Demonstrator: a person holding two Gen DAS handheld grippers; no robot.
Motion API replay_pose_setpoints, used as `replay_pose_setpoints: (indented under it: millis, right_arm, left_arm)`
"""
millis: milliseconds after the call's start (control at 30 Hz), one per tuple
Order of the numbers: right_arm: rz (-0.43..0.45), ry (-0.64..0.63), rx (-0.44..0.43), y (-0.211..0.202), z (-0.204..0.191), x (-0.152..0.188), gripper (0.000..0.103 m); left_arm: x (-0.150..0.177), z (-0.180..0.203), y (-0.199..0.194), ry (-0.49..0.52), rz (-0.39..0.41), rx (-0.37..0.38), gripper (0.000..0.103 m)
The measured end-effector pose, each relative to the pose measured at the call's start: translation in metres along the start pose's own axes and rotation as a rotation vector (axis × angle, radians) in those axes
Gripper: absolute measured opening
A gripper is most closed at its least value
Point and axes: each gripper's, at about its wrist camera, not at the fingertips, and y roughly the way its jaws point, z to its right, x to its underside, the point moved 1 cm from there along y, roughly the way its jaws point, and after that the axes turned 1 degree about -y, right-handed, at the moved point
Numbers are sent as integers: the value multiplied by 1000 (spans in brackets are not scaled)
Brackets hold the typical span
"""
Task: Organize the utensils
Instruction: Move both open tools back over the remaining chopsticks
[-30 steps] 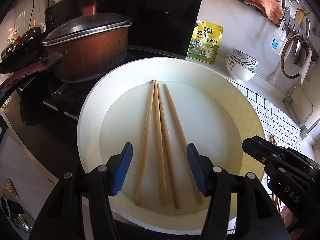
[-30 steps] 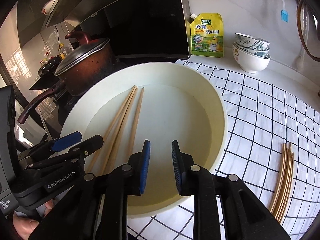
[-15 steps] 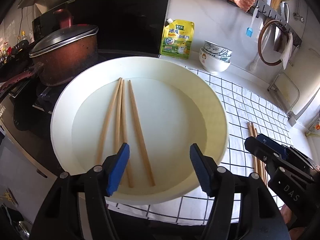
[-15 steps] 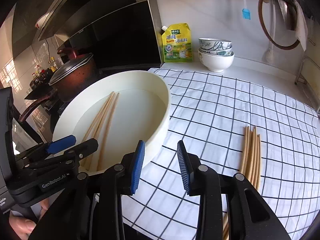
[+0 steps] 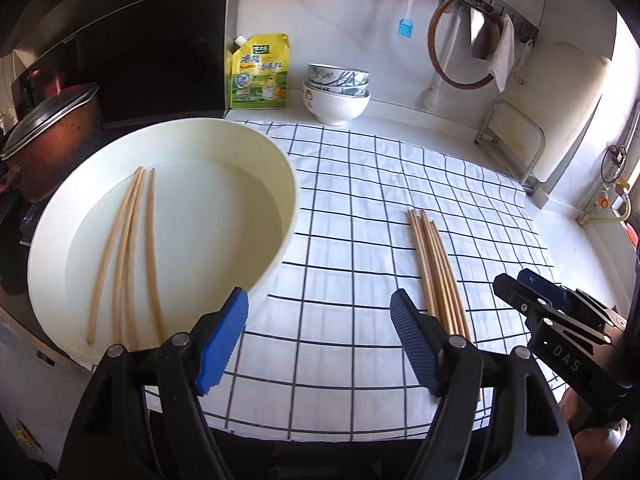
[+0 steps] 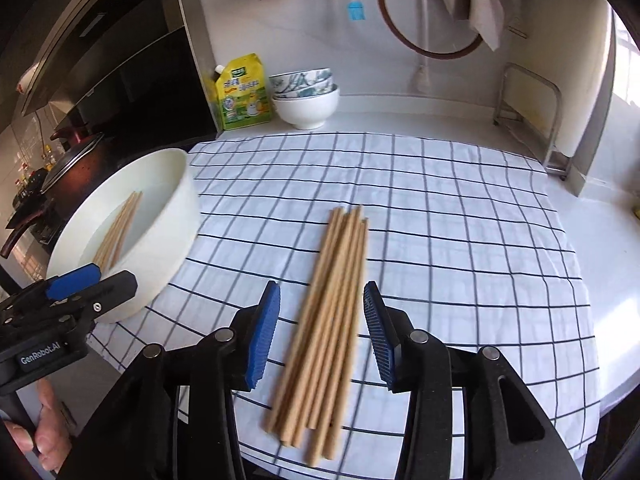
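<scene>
We list: left gripper (image 5: 316, 334) at bottom centre, jaws apart and just been opening, nothing between; white basin (image 5: 280, 168) at left holding loose chopsticks (image 5: 132, 248); chopstick bundle (image 5: 438, 268) on checked cloth (image 5: 360, 208); right gripper (image 5: 536, 288) at lower right.

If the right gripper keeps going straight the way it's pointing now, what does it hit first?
Most likely the bundle of chopsticks on the checked cloth. The right gripper is open, its jaws have just been opening, and the bundle lies lined up between them; how far below is unclear.
</scene>
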Motion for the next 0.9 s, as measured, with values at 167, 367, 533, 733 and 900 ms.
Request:
replay_pose_setpoints:
  millis: [167,367,533,733,900]
  right_arm:
    - [-22,32,26,3,26,11,44]
    - [-67,22,37,19,30,22,45]
    - [-104,-1,25,33,24,33,45]
    - [-132,-9,31,47,23,38,45]
    - [-143,-27,45,51,20,39,45]
  left_arm:
    - [2,27,9,41,-11,26,74]
    - [8,43,26,65,-52,30,74]
    - [13,43,35,61,-76,20,74]
    - [16,43,43,60,-95,6,76]
    - [16,44,46,59,-99,5,76]
